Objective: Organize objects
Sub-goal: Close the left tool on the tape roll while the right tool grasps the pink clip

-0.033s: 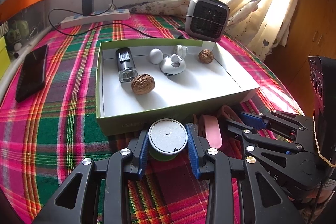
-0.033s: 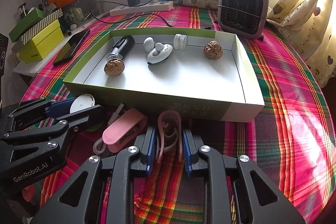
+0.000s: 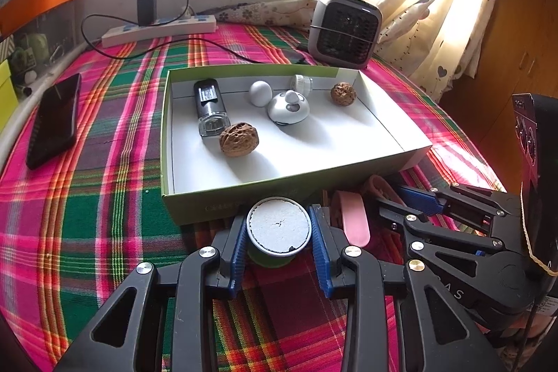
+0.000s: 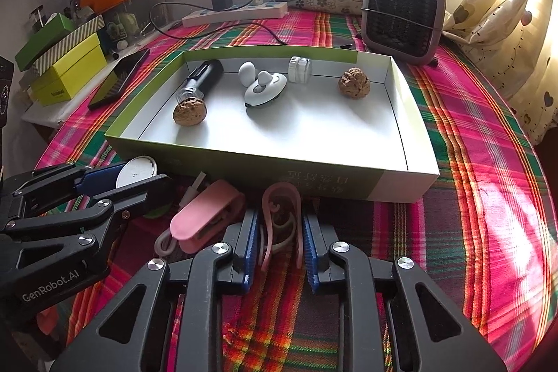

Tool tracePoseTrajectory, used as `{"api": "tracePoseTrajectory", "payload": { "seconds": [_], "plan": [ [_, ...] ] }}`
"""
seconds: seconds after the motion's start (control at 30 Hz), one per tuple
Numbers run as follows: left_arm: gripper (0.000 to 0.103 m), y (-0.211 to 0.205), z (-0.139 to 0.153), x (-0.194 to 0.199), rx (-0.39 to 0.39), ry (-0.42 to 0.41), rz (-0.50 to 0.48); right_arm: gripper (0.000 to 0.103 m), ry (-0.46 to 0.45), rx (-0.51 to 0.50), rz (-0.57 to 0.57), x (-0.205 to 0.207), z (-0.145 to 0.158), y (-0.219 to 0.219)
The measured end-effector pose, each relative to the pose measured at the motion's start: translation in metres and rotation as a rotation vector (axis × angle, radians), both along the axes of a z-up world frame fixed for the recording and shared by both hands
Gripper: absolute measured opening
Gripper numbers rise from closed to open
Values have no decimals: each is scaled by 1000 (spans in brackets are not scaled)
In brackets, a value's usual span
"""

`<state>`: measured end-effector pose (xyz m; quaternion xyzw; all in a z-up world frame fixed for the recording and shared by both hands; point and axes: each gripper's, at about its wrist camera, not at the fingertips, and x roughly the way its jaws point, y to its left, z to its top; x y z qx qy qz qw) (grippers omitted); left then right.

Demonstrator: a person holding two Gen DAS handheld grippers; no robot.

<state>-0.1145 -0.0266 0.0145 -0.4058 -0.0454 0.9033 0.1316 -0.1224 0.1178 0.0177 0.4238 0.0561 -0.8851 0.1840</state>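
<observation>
On the plaid cloth just in front of the green-and-white box [image 3: 195,197] stands a small round jar [image 3: 278,232] with a white lid and green body. My left gripper [image 3: 278,217] is shut on it, blue pads against both sides of the lid. In the right wrist view a pink looped rubber piece [image 4: 281,194] lies between the blue pads of my right gripper [image 4: 280,218]. Those jaws are closing and touch its two sides. A pink oblong case [image 4: 205,215] with a white cord lies between the two grippers.
The box holds two walnuts [image 4: 190,115] [image 4: 354,82], a black bottle [image 4: 202,77], a white round gadget [image 4: 265,89], a white egg shape and a small clear jar. A heater [image 4: 402,14], power strip [image 4: 237,13], phone [image 3: 54,119] and stacked boxes [image 4: 66,68] surround it.
</observation>
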Motion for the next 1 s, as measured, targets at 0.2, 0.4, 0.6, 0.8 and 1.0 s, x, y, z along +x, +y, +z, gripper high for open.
{"api": "tracePoseTrajectory", "payload": {
  "seconds": [0.2,0.4,0.6,0.8,1.0],
  "plan": [
    [31,-1,0,0,-3,3,3,23,0,1,3,0,0,0],
    [31,0,0,2,-18,5,1,23,1,2,3,1,0,-1],
    [31,3,1,3,-30,9,-2,24,1,2,2,1,-1,0],
    [31,3,6,6,-34,22,2,24,2,-3,-3,2,1,3],
    [31,2,12,12,-34,36,6,24,21,-9,-2,6,10,5]
  ]
}}
